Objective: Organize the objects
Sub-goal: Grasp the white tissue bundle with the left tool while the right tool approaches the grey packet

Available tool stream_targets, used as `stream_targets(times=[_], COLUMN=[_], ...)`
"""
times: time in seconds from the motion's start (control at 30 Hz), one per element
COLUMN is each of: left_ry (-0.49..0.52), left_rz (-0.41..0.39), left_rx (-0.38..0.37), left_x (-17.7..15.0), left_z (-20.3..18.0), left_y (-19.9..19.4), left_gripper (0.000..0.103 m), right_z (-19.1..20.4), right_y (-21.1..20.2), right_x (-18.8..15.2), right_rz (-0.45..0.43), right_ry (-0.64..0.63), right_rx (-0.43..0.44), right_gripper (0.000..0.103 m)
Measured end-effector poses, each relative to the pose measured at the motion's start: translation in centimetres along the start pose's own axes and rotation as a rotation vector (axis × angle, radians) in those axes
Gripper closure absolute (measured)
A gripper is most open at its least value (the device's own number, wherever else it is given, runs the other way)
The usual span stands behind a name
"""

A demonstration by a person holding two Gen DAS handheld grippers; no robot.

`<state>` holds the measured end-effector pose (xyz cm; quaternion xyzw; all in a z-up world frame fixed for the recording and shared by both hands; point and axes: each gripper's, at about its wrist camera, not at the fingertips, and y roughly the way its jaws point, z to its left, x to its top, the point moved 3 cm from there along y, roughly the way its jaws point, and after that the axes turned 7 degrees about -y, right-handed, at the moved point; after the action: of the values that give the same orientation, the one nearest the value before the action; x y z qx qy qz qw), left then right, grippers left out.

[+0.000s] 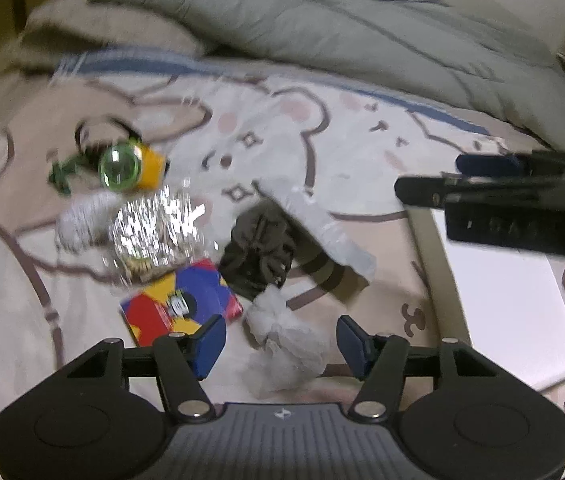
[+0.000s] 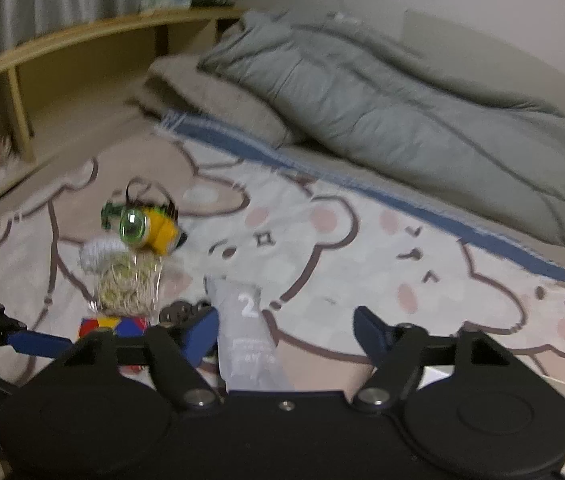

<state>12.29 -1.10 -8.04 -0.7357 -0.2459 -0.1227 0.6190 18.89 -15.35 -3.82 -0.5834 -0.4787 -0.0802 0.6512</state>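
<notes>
reach step: left tongs (image 1: 280, 340) half open, empty, astride tissue wad (image 1: 282, 336); right tongs (image 2: 286, 330) half open, empty, over sachet (image 2: 248, 332). next: lower, close.

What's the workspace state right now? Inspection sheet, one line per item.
Surface: bear-print blanket on a bed.
Job's things: crumpled tissue, colourful box, yellow toy with green lens, clear packet, shiny wrapped bundle, dark cloth wad.
Clutter: white knit item.
Grippers: left claw open around tissue, pads clear; right claw open over packet.
Cables: nothing seen.
Surroundings: grey duvet, wooden shelf.
</notes>
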Motion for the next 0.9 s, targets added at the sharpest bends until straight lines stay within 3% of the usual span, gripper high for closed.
stream_targets(times=[0.3, 0.5, 0.67, 0.73, 0.9], left_ry=[-0.121, -0.194, -0.191, -0.191, -0.137], left_rz=[0.096, 0.127, 0.143, 0.151, 0.148], left_rx=[0.005, -0.01, 0.002, -0.007, -0.042], left_x=[-0.7, -0.6, -0.4, -0.3, -0.2], left_z=[0.7, 1.0, 1.1, 1.1, 0.4], left_y=[4.1, 5.7, 6.8, 7.2, 7.1], left_gripper=[0.042, 0.042, 0.042, 0.043, 0.061], right_z=[1.9, 2.9, 4.0, 4.1, 3.4], right_y=[5.0, 6.9, 8.3, 8.8, 9.6], right_x=[-1.8, -2.0, -2.0, -2.2, -2.6], right_rz=[0.139, 0.181, 0.203, 0.215, 0.233], right_ry=[-0.095, -0.125, -0.164, -0.176, -0.145], right_rx=[0.102, 0.14, 0.162, 0.144, 0.126], right_gripper=[0.037, 0.038, 0.042, 0.05, 0.082])
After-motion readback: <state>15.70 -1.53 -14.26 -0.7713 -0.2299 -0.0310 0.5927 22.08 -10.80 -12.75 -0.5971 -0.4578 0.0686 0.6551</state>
